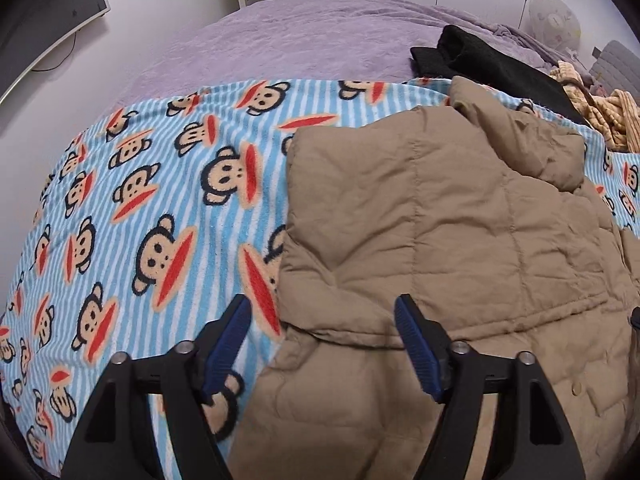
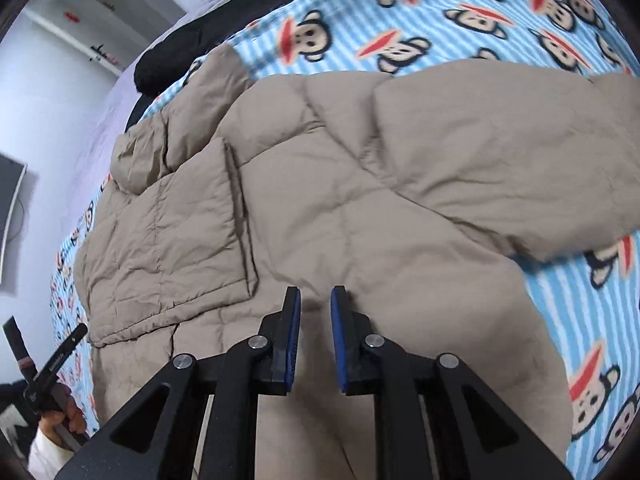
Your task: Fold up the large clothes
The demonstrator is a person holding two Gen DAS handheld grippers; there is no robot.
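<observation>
A tan quilted puffer jacket (image 1: 460,216) lies on a blue striped monkey-print blanket (image 1: 160,200) on the bed. One side panel is folded over its body. My left gripper (image 1: 322,304) is open and empty, hovering over the jacket's left edge. In the right wrist view the jacket (image 2: 320,200) fills the middle, with a sleeve (image 2: 500,152) spread out to the right. My right gripper (image 2: 316,296) hangs just above the jacket with its jaws a narrow gap apart and nothing between them.
A black garment (image 1: 480,60) and a yellow striped cloth (image 1: 600,108) lie at the far right of the purple bedspread (image 1: 300,40). A monitor (image 1: 52,20) stands at the left. The left hand and its gripper handle (image 2: 56,368) show at the lower left.
</observation>
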